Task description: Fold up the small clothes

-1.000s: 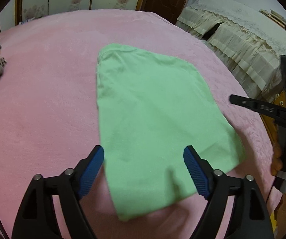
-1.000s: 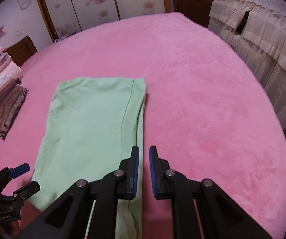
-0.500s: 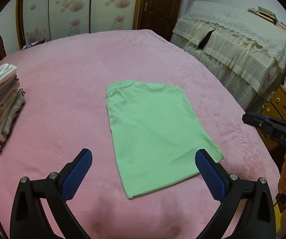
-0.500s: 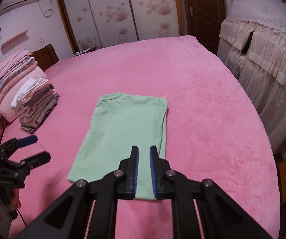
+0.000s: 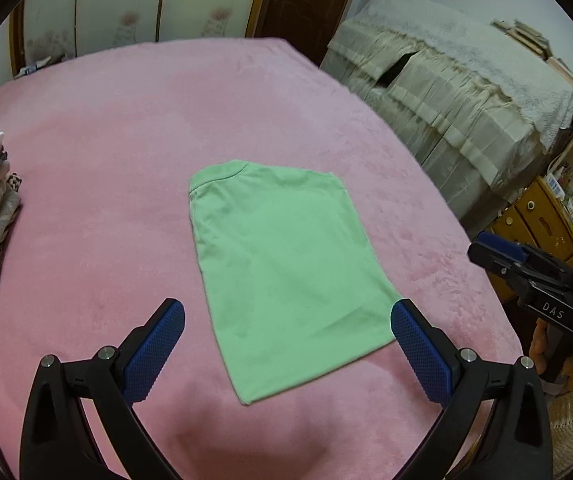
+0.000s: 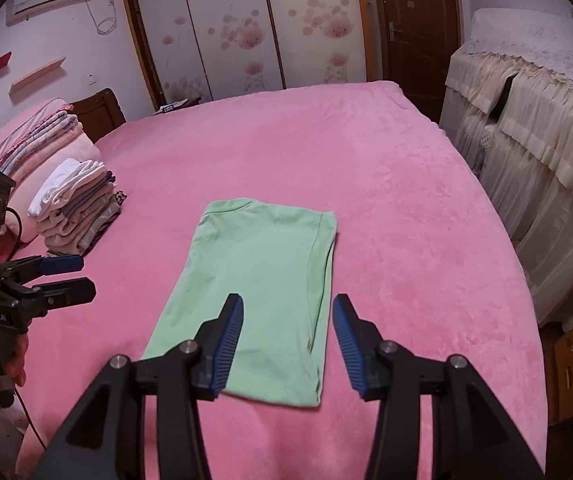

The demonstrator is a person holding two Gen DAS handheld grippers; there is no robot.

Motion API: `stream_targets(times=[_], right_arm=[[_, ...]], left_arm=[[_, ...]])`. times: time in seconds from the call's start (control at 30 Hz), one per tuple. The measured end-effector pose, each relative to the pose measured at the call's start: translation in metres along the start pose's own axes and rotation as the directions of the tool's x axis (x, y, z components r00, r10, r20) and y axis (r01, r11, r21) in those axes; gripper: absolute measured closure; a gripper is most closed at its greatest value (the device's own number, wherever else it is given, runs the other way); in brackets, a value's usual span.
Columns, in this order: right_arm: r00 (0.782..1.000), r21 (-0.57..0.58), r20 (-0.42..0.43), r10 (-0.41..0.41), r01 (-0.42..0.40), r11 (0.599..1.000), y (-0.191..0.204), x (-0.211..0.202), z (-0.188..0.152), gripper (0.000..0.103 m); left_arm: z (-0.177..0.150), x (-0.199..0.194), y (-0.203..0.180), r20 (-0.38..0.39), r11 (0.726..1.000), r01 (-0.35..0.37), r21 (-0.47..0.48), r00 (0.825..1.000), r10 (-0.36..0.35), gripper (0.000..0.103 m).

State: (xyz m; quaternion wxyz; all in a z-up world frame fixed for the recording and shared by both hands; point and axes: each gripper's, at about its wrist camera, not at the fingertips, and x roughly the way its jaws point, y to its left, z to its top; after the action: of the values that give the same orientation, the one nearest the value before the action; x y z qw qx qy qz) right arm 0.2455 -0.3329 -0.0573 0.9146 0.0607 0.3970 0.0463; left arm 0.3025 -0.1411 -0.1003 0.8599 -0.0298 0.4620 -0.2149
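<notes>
While the green garment [image 6: 262,288] lies folded flat near the middle of the pink bed [image 6: 386,184], both grippers hang above its near edge, holding nothing. Left gripper [image 5: 286,344] has its jaws spread wide; right gripper [image 6: 288,340] has its jaws parted too. A stack of folded clothes [image 6: 76,204] sits at the bed's left. Floral wardrobe doors [image 6: 246,28] and a dark door [image 6: 418,20] stand behind.
</notes>
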Motion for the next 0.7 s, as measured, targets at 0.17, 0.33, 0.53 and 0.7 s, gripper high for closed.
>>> stream_targets(times=[0.17, 0.33, 0.53, 0.7], right_arm=[[0.999, 0.024, -0.05, 0.022, -0.021, 0.999, -0.015, 0.023, 0.027, 0.046], [0.99, 0.142, -0.116, 0.085, -0.068, 0.988, -0.047, 0.061, 0.047, 0.044], [0.955, 0.262, -0.221, 0.195, -0.135, 0.956, -0.076, 0.131, 0.049, 0.044], [0.907, 0.351, -0.293, 0.301, -0.191, 0.917, -0.09, 0.188, 0.032, 0.044]], left_arm=[[0.033, 0.016, 0.018, 0.01, 0.998, -0.06, -0.002, 0.998, 0.06, 0.001], [0.062, 0.052, 0.046, -0.072, 0.998, 0.005, -0.068, 0.997, -0.01, 0.001], [0.066, 0.12, 0.083, -0.188, 0.99, -0.011, -0.142, 0.982, -0.016, 0.001], [0.048, 0.17, 0.115, -0.248, 0.955, 0.09, -0.283, 0.955, -0.163, 0.004]])
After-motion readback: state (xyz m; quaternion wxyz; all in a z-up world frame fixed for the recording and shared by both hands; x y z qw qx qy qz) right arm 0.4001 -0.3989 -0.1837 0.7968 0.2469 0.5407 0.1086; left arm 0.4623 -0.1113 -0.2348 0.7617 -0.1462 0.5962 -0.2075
